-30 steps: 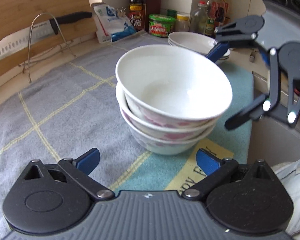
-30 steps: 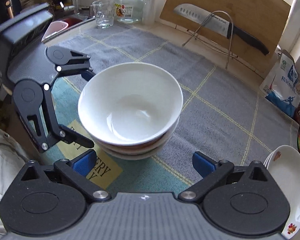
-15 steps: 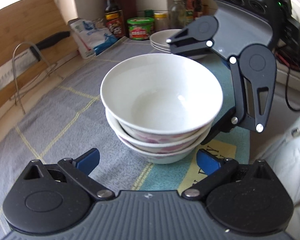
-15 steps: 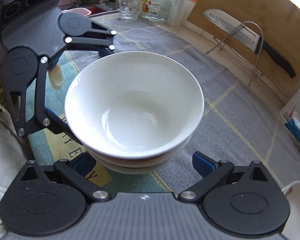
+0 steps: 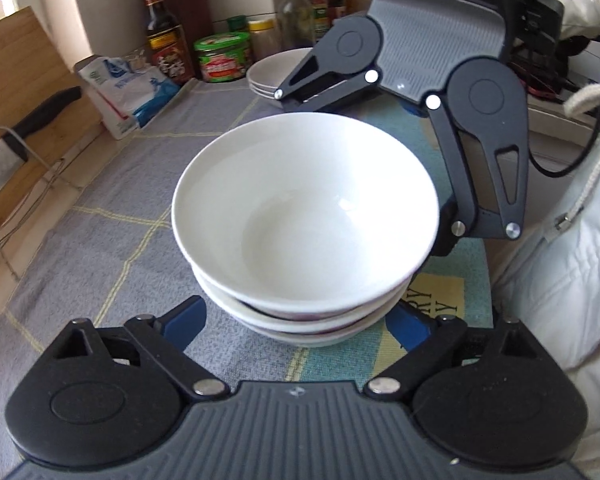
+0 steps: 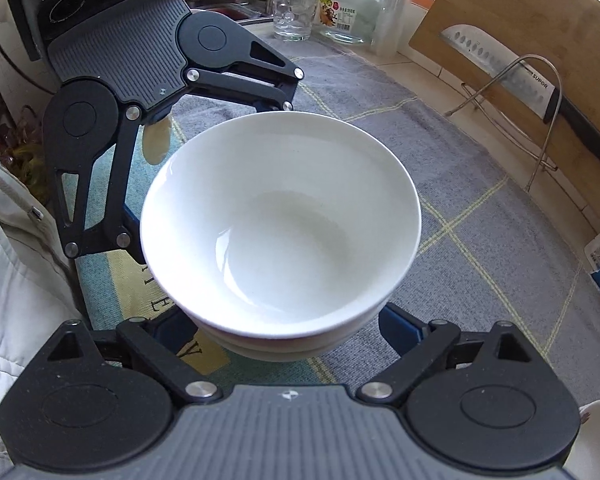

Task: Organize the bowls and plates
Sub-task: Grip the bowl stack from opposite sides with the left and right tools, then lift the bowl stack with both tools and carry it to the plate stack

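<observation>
Three white bowls [image 5: 304, 208] are stacked on a grey checked cloth [image 5: 112, 240]; the lower ones carry a pink pattern. My left gripper [image 5: 296, 320] straddles the foot of the stack from one side. Its jaws are closing, with a small gap still showing at the left blue pad. My right gripper [image 6: 284, 332] straddles the same bowl stack [image 6: 280, 216] from the opposite side. Its jaws are closing too, and its left pad is hidden under the bowl rim. A stack of white plates [image 5: 268, 76] sits further back on the cloth.
A knife [image 6: 512, 76] rests on a wire rack against a wooden board [image 6: 540, 20]. Sauce bottles [image 5: 164, 44], a green tub [image 5: 222, 56] and a salt bag [image 5: 128, 88] line the wall. A glass [image 6: 292, 12] and jar [image 6: 352, 12] stand near the sink. A person's white jacket [image 5: 572, 280] is close.
Both grippers have come in closer around the bowl stack and rolled to face each other across it. Their jaws have narrowed toward the lowest bowl. The stack has stayed in place.
</observation>
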Action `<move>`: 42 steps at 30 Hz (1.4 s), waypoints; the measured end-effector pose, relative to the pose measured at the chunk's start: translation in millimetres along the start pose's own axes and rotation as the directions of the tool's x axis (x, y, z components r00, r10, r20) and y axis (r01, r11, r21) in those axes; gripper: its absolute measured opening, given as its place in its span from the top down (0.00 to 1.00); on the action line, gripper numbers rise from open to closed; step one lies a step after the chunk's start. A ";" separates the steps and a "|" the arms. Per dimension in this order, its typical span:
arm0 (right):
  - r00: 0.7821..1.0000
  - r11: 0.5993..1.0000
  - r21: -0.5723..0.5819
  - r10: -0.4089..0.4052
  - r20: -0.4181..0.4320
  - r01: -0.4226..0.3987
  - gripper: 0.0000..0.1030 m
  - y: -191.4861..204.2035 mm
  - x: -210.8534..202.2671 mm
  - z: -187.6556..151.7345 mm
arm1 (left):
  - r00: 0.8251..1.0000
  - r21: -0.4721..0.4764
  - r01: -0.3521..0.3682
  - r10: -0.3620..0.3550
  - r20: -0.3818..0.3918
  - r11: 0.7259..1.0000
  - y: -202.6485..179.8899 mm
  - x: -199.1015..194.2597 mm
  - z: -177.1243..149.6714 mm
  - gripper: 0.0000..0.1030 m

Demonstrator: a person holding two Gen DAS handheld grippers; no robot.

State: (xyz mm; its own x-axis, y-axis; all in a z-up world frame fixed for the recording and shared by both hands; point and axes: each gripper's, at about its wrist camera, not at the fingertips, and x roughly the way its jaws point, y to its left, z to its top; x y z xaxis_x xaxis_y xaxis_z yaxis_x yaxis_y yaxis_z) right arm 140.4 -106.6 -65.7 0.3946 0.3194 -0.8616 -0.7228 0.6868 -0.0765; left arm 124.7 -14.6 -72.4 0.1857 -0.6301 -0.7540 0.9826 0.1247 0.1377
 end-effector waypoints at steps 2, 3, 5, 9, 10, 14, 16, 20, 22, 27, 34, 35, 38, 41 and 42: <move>1.000 1.000 0.008 0.004 -0.004 -0.004 0.07 -0.8 0.0 0.2 | 1.000 0.016 0.022 -0.022 0.003 1.000 1.4 0.7 0.2 0.11; 1.000 1.000 0.009 0.003 -0.006 -0.003 0.08 -0.5 -0.2 0.3 | 0.999 0.025 0.031 -0.031 0.005 0.999 1.7 0.7 0.3 0.12; 1.000 1.000 0.014 0.004 -0.009 -0.004 0.09 -0.1 -0.5 1.2 | 0.999 0.039 0.051 -0.051 0.006 0.998 3.0 1.2 0.8 0.14; 1.000 1.000 0.028 -0.002 -0.016 0.002 0.10 1.4 -1.1 2.1 | 0.996 0.063 0.083 -0.084 0.010 0.995 7.3 2.5 0.2 0.15; 1.000 0.999 0.032 -0.002 -0.018 0.003 0.10 1.8 -1.1 2.6 | 0.996 0.068 0.090 -0.091 0.010 0.994 8.4 2.7 0.0 0.16; 1.000 0.999 0.035 -0.003 -0.025 0.004 0.12 4.9 -2.5 4.3 | 0.994 0.090 0.111 -0.112 0.011 0.990 11.3 2.9 -1.2 0.16; 0.999 0.999 0.039 -0.003 -0.032 0.005 0.12 5.0 -2.2 5.8 | 0.992 0.097 0.121 -0.123 0.013 0.988 13.2 3.4 -1.4 0.16; 0.999 0.999 0.051 -0.005 -0.038 0.007 0.12 4.7 -1.2 7.1 | 0.990 0.108 0.138 -0.141 0.021 0.985 15.9 3.4 -3.3 0.16; 0.999 0.998 0.062 -0.004 -0.041 0.007 0.12 4.2 -0.9 7.7 | 0.989 0.107 0.141 -0.144 0.022 0.984 16.5 4.0 -2.8 0.16; 0.999 0.997 0.074 -0.004 -0.047 0.008 0.13 5.7 -1.1 7.9 | 0.989 0.112 0.141 -0.144 0.019 0.984 15.9 5.4 0.4 0.16; 0.999 0.997 0.075 0.008 -0.040 -0.005 0.13 1.7 -3.7 7.0 | 0.991 0.098 0.131 -0.133 0.008 0.986 13.5 4.8 6.8 0.16; 0.999 0.997 0.071 0.012 -0.037 -0.009 0.13 0.3 -5.0 6.8 | 0.992 0.095 0.128 -0.130 0.008 0.987 12.8 4.5 8.7 0.16; 0.999 0.998 0.057 0.018 -0.029 -0.016 0.13 -5.6 -11.4 4.5 | 0.994 0.086 0.111 -0.112 0.007 0.990 9.2 3.8 16.6 0.16; 0.999 0.999 0.044 0.029 -0.020 -0.028 0.13 -14.8 -20.6 0.8 | 0.995 0.073 0.097 -0.098 0.006 0.993 7.7 4.7 28.3 0.16; 0.999 0.999 0.038 0.029 -0.017 -0.028 0.13 -18.0 -24.2 -1.0 | 0.996 0.071 0.090 -0.091 0.008 0.993 7.1 5.5 32.7 0.16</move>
State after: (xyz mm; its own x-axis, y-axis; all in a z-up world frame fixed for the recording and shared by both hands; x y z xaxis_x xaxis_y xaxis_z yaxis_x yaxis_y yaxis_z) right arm 143.3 -127.4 -44.0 0.3637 0.3279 -0.8719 -0.7119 0.7015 -0.0332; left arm 132.9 -42.3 -54.6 0.0953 -0.6447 -0.7585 0.9934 0.0127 0.1141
